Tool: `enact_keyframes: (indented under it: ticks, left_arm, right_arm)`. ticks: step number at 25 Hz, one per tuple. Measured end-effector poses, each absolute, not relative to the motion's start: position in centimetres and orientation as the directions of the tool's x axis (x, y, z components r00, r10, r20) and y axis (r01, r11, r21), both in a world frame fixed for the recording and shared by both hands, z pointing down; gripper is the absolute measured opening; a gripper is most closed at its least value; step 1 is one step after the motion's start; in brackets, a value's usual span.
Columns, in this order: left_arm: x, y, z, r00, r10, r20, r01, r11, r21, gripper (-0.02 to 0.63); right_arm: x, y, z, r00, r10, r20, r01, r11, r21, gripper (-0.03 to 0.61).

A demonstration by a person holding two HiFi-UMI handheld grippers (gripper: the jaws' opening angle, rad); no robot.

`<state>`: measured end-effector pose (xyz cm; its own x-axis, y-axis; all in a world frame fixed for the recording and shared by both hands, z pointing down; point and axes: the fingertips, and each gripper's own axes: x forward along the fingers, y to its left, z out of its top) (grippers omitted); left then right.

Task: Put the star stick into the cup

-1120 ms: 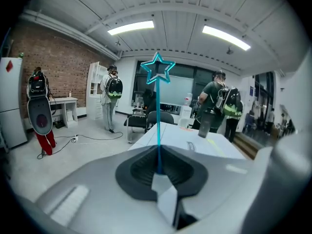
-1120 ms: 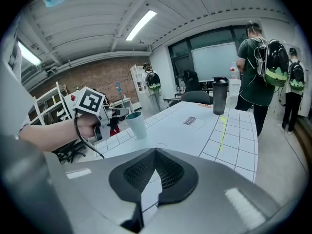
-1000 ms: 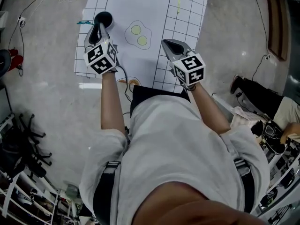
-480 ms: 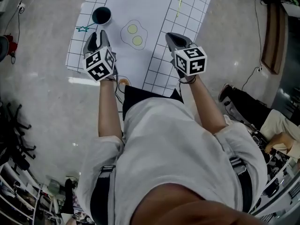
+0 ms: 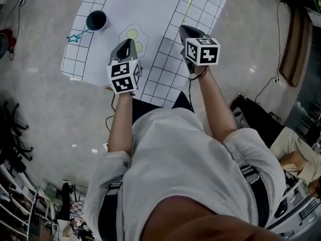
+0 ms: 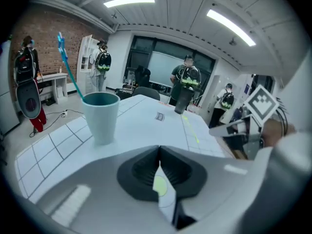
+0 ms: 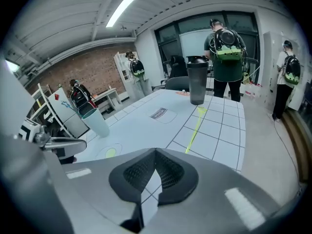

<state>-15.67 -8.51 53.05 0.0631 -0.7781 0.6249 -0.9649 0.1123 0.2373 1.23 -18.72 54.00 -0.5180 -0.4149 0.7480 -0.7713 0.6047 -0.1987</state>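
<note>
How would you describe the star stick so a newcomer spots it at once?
Find the white gridded tabletop, then the teal cup near its left corner. The star stick leans in that cup: a thin blue rod tipped with a star outline, the only slender thing there.

Star stick [image 6: 71, 69] tip inside cup [image 6: 101, 118]

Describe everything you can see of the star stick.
The star stick is a thin teal-blue rod, plastic by its look, with a small star at its upper end; from the head view the star reads as an outline shape. Its lower end sits inside the teal cup, hidden below the rim. It rests against the rim and tilts outward, star up, toward the left edge of the gridded mat. Only the cup touches it.
</note>
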Motion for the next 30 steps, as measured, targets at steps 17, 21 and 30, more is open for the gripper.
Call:
enact_keyframes:
  ticks: [17,21,30]
  left_arm:
    - [-7.6,-12.6,54.1,0.104,-0.705,0.702,-0.976,0.065,0.210,0.003]
    - [-7.9,-12.6,54.1,0.094,-0.698,0.710,-0.979,0.067,0.195,0.003]
    - [-8.3,-12.3,54.2,0.100,-0.695,0.712,-0.976,0.071,0.207,0.003]
  right_arm:
    - [2.9,-33.6,59.1,-0.450,-0.449,0.772,-0.840,0.506,-0.195,0.097]
    - [3.5,-35.9,60.7,-0.363,-0.436,0.824,-0.855,0.506,-0.109,0.108]
    - [2.8,-36.4,62.1,-0.282,-0.451,0.847,-0.836,0.548,0.013,0.046]
